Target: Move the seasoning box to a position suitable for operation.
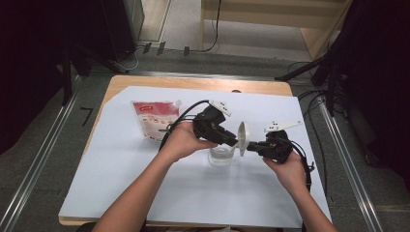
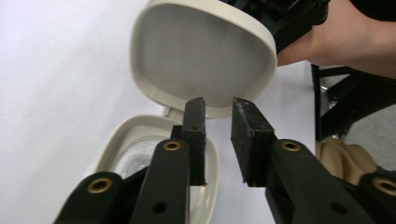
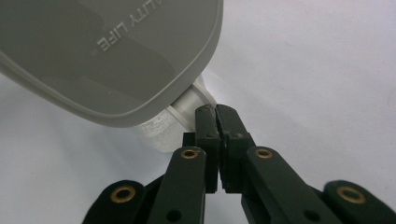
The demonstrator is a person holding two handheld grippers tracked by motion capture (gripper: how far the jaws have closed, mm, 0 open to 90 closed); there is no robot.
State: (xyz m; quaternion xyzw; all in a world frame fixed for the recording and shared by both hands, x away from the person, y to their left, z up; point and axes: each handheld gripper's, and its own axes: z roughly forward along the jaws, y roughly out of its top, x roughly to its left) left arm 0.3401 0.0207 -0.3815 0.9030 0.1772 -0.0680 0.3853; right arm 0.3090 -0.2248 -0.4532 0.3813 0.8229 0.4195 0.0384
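I'm working near the middle of the white sheet [image 1: 145, 193], which is covering most of the wooden table [image 1: 193, 83]; plenty of bare sheet is lying open toward the near edge and the left, less on the right. One clear container [image 1: 221, 157] is sitting on the sheet between my hands, with a cream rim around its mouth, and its cream flip lid [image 1: 243, 138] is standing up on edge above it (rounded-square, hollow inside, raised lettering on the outer face in the right gripper view). My right gripper [image 1: 252, 145] is looking pressed together at the lid's edge by the hinge tab [image 3: 194, 105], though I can't tell whether anything is actually pinched between the pads. My left gripper [image 1: 233, 142] is hovering with jaws apart, tips just short of the lid's inner face [image 2: 201, 51], over the open container [image 2: 135, 163]. One red-and-white pouch [image 1: 156, 118] is lying flat, back left. Count: one container, one lid, one pouch, two grippers.
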